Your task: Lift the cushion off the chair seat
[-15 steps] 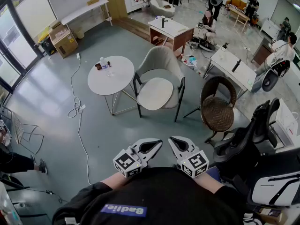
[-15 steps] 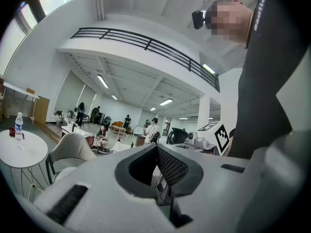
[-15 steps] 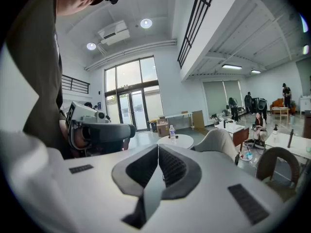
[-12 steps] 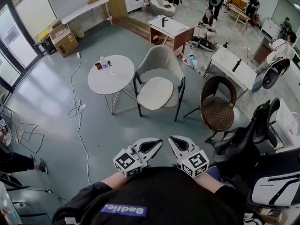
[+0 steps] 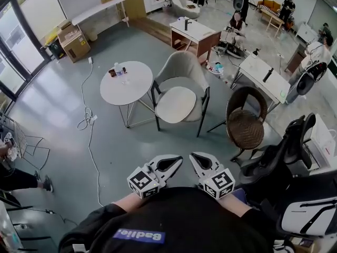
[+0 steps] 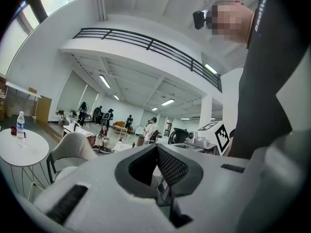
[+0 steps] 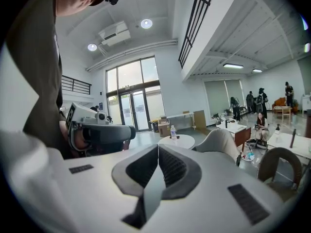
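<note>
A round cream cushion [image 5: 175,104] lies on the seat of a beige shell chair [image 5: 181,70] with black legs, in the middle of the head view. The same chair [image 7: 219,141] shows in the right gripper view and again as the chair [image 6: 73,148] at the lower left of the left gripper view. Both grippers are held close to my body, well short of the chair. My left gripper [image 5: 177,160] is shut and empty. My right gripper [image 5: 193,157] is shut too, with nothing between its jaws.
A round white table [image 5: 126,83] with a water bottle [image 5: 117,70] stands left of the chair. A brown wicker chair [image 5: 246,118] and a black office chair [image 5: 287,152] stand to the right. A white cable [image 5: 87,117] trails over the grey floor. Desks and several people are farther back.
The head view has shifted slightly, so the furniture sits a little lower and to the right. Both grippers have kept still and stay shut.
</note>
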The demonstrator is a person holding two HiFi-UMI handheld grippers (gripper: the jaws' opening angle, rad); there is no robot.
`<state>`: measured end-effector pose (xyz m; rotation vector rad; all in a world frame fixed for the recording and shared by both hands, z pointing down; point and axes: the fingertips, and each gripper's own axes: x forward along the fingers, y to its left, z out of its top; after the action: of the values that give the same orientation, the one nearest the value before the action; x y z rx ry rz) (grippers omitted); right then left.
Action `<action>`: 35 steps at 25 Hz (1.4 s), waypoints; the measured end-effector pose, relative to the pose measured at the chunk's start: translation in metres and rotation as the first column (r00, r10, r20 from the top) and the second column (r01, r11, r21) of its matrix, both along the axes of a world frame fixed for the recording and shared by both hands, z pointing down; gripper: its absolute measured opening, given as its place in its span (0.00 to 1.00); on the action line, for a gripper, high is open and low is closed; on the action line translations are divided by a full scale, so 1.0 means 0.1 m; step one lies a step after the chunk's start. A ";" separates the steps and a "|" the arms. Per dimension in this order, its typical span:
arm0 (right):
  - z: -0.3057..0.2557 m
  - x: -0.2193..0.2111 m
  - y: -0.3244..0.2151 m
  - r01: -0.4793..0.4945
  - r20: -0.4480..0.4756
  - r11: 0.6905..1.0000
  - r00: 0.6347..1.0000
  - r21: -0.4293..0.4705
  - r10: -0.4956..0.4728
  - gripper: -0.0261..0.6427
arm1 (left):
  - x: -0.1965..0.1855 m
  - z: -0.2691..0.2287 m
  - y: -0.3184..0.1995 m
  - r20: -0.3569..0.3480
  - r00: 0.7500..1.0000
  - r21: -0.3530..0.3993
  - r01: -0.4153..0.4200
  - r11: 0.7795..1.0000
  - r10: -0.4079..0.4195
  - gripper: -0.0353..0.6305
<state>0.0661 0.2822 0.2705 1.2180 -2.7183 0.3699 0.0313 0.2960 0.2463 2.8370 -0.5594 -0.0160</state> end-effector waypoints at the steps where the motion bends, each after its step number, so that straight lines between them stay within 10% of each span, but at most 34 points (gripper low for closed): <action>1: -0.01 0.00 -0.01 0.003 0.002 1.000 1.000 0.000 -0.003 0.08 | 0.01 -0.01 0.00 -0.002 1.000 -0.005 0.000 1.000 0.000 0.08; 23: 0.27 0.62 -0.04 0.073 0.011 0.994 0.997 -0.077 -0.072 0.08 | 0.30 0.06 -0.19 -0.023 0.980 -0.056 0.196 0.979 -0.198 0.08; 35: 0.41 0.50 -0.88 0.027 -0.027 0.995 0.999 -0.100 -0.030 0.08 | 0.09 0.24 -1.14 -0.052 0.980 -0.076 0.190 0.979 -0.194 0.08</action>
<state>0.1162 0.1938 0.3113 1.1483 -2.6549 0.4750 0.0406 0.1816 0.2707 2.6937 -0.8016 -0.1129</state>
